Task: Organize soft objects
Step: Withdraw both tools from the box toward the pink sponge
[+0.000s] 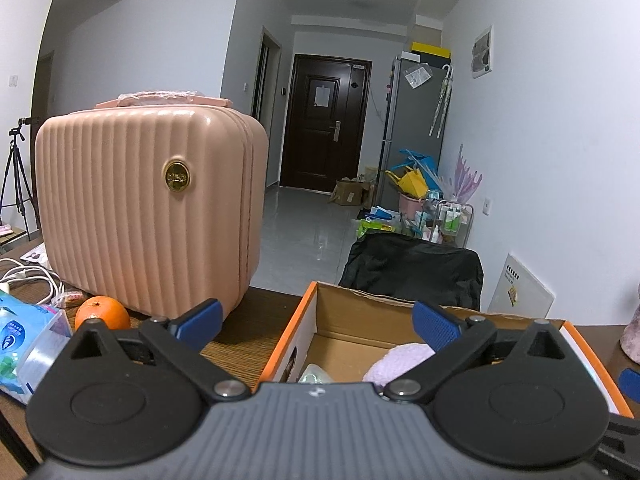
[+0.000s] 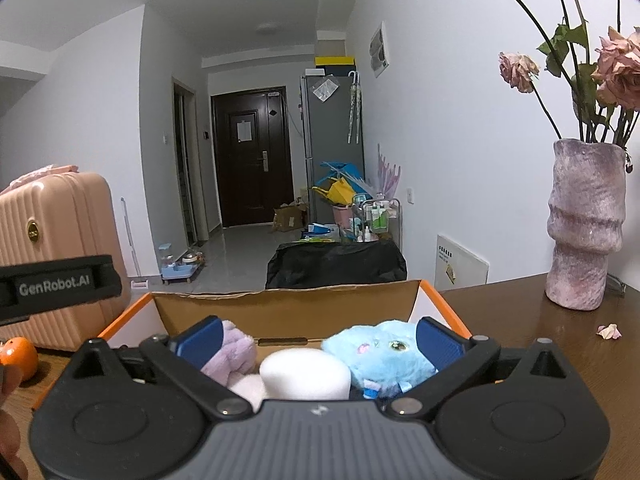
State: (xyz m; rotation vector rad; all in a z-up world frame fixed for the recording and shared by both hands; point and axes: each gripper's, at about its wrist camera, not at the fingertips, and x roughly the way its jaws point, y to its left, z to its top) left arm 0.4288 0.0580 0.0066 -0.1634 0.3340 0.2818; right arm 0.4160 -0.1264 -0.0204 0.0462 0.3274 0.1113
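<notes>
Brown wood-grain surface point(image 2: 520, 320) carries everything; largest on it is the pink ribbed suitcase point(image 1: 148, 208), upright at the left, then the open cardboard box point(image 2: 280, 308) with orange-edged walls beside it, then the textured pink vase point(image 2: 586, 224) of wilted roses well apart at the right, and an orange point(image 1: 102, 313) just in front of the suitcase.

Inside the box lie 3 soft things side by side: a blue plush toy point(image 2: 380, 356) at the right, a white foam-like cylinder point(image 2: 306, 372) in the middle, a lilac plush point(image 2: 234, 354) at the left; all look light, squashy and unbreakable, likely to deform under the pads, so a hold across the fullest part of the body should serve best, since fur alone may slip.

Right gripper point(image 2: 318, 340) hovers over the near edge of the box, jaws spread wide and holding nothing, the 3 toys just below and between its pads; left gripper point(image 1: 318, 322) is likewise wide open and empty, straddling the box's left wall, the lilac plush under its right pad.
</notes>
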